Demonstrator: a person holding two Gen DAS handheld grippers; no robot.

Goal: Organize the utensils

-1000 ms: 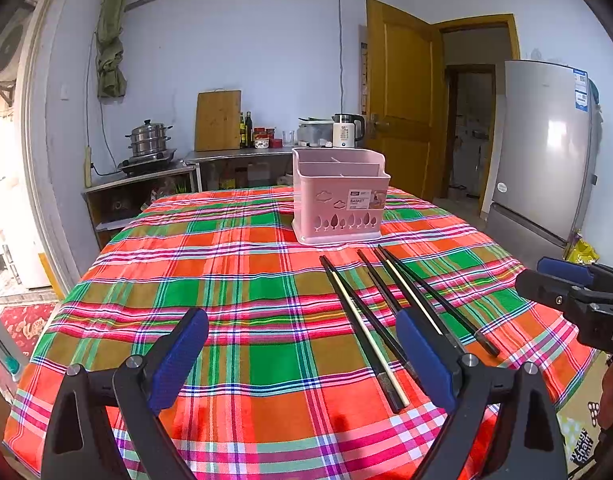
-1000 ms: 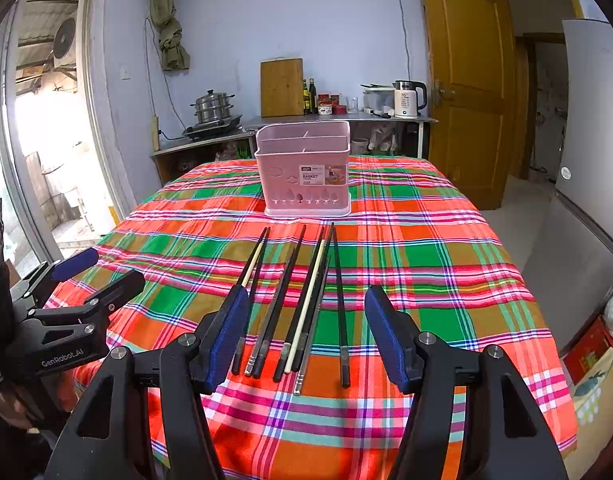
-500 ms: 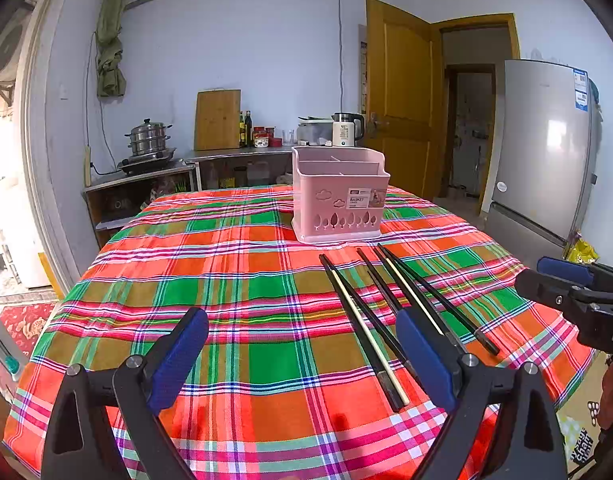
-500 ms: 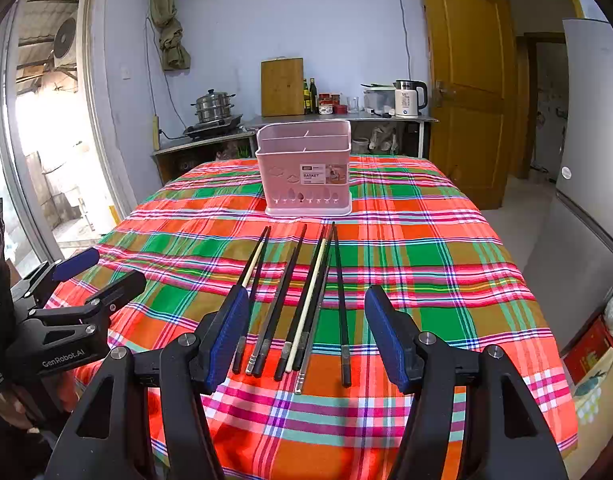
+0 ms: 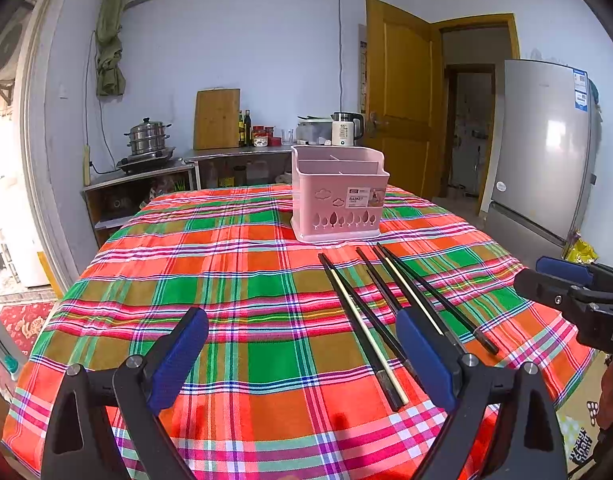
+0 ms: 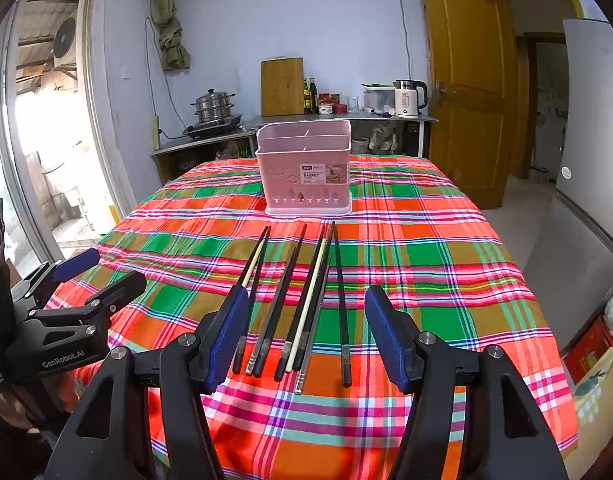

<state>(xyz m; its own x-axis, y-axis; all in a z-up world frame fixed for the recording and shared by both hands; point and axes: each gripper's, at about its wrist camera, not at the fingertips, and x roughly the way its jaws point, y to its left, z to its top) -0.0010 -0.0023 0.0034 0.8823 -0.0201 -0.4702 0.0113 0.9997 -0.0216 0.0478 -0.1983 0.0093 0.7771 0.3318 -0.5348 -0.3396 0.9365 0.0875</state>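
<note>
Both grippers hovered over the near edge of the table, fingers spread wide, nothing held. Right gripper (image 6: 306, 332): the chopsticks (image 6: 306, 304) lay flat on the plaid tablecloth (image 6: 426, 264) in the gap between its fingers, butt ends nearest, tips pointing away toward the pink basket (image 6: 306, 172). Left gripper (image 5: 302, 360): bare cloth between its fingers; the chopsticks (image 5: 366, 320) ran just past and partly behind its right fingertip (image 5: 422, 344).

Handling, as judged: sticks thin, stiff, light, most of them dark and likely smooth, so prone to slip or roll under the pads. They lay loosely side by side, some touching, so a pinch could drag a neighbour. Best hold probably across the thicker butt end, one or two at once.

Basket stood upright well beyond the fingertips, dividers visible inside; the compartments appeared empty, though their floors were hidden.
</note>
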